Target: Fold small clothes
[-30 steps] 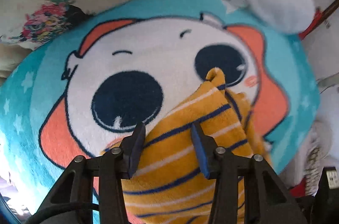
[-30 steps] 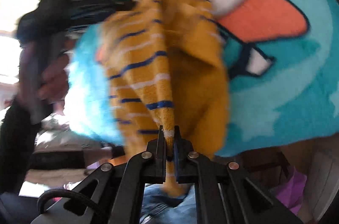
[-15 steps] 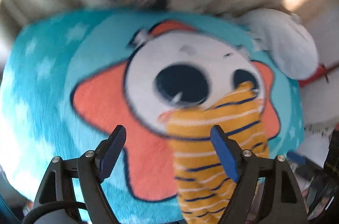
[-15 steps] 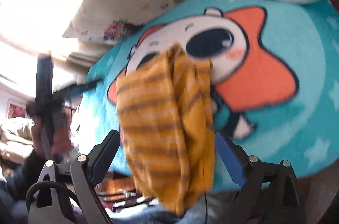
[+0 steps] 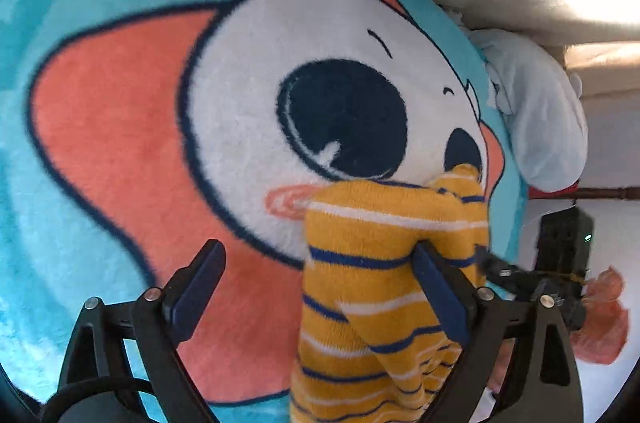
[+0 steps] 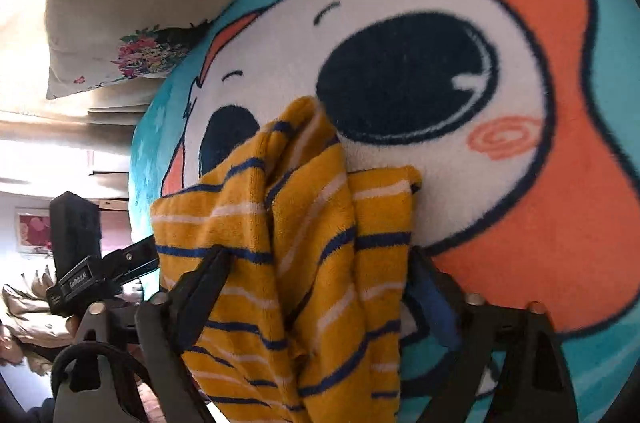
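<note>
A small yellow garment point(image 5: 360, 223) with blue and white stripes lies bunched on a round teal cartoon-face rug point(image 5: 120, 103), its lower part hanging over the near edge. My left gripper point(image 5: 316, 249) is open, its jaws still widening. The garment lies against its right finger, and bare rug fills the rest of the gap. In the right wrist view the same garment point(image 6: 304, 207) sits between the fingers of my right gripper point(image 6: 320, 255). Its jaws are closing around the bunched cloth without a clear pinch. Each view also shows the other gripper at its edge.
A floral cream pillow point(image 6: 120, 3) and a pale blue-white bundle point(image 5: 536, 119) border the rug's point(image 6: 560, 183) far side. An orange bag point(image 5: 600, 323) lies low beyond the right edge. A room with clutter shows at the left of the right wrist view.
My right gripper let go of the garment's edge and opened wide, then narrowed around the bunch. My left jaws widened, and that view rolled and moved sideways. The garment dropped onto the rug.
</note>
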`<act>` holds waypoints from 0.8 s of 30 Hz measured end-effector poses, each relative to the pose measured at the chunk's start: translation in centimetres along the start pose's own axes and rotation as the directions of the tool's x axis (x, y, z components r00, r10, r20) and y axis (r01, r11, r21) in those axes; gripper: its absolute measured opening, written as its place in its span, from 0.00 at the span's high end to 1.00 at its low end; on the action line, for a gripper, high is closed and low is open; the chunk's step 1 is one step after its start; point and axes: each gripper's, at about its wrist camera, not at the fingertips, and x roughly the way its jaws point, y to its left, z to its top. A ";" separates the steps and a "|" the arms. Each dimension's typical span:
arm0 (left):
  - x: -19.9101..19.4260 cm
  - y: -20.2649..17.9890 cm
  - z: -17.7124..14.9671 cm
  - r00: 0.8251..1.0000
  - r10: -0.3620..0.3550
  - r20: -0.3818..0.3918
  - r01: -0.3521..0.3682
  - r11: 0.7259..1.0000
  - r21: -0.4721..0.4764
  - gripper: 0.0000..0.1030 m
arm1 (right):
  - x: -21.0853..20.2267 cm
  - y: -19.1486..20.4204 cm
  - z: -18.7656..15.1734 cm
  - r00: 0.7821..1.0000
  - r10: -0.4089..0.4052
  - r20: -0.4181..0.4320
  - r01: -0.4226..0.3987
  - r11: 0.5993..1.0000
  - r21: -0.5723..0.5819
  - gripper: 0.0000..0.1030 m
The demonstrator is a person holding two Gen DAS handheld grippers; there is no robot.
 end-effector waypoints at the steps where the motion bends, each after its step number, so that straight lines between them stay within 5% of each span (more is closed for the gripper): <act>1: 0.4 0.0 0.2 1.000 -0.020 -0.014 0.020 1.000 -0.012 0.17 | 0.1 0.0 0.0 1.000 -0.008 -0.001 0.008 1.000 0.002 0.38; 2: 0.6 -0.1 0.2 0.997 -0.069 -0.026 0.068 0.997 -0.023 0.39 | 0.3 0.0 0.1 1.000 0.013 -0.014 -0.013 1.000 -0.001 0.59; 3: 0.7 -0.1 0.0 0.993 -0.113 -0.035 0.112 0.993 -0.029 0.53 | 0.3 0.1 0.0 0.999 0.028 -0.021 -0.028 1.000 -0.002 0.63; 8: -4.3 -3.6 -0.9 0.996 -0.072 0.054 0.065 0.990 0.123 0.86 | -2.4 1.8 -0.4 0.999 0.041 -0.011 -0.041 0.997 -0.073 0.75; 10: -7.1 -4.1 -0.3 0.989 -0.104 0.101 0.091 0.988 0.122 0.89 | -4.6 2.7 0.1 0.996 0.083 0.030 -0.080 0.993 -0.088 0.75; 12: -9.3 -4.4 1.7 0.978 -0.154 0.140 0.138 0.983 0.119 0.90 | -6.4 3.4 1.4 0.988 0.137 0.074 -0.129 0.986 -0.106 0.75; 14: -9.5 -5.6 4.0 0.979 -0.110 0.174 0.084 0.985 0.150 0.93 | -6.7 4.4 3.6 0.985 0.148 0.088 -0.136 0.982 -0.129 0.75; 16: -7.9 -6.7 6.5 0.984 -0.048 0.172 0.017 0.984 0.180 0.93 | -5.6 5.3 5.9 0.990 0.087 0.108 -0.069 0.985 -0.160 0.74; 19: -5.3 -6.3 8.2 0.984 0.068 0.164 -0.095 0.983 0.160 0.91 | -2.6 4.5 8.5 0.994 -0.040 0.100 0.056 0.986 -0.156 0.60; 22: -4.8 -5.3 7.1 0.980 0.128 0.153 -0.150 0.978 0.144 0.69 | -2.2 2.8 8.7 0.994 -0.076 0.079 0.084 0.992 -0.094 0.57; 24: -6.2 -4.5 5.1 0.979 0.088 0.182 -0.115 0.984 0.139 0.46 | -4.8 2.7 7.4 0.989 -0.082 0.121 0.091 0.993 -0.074 0.47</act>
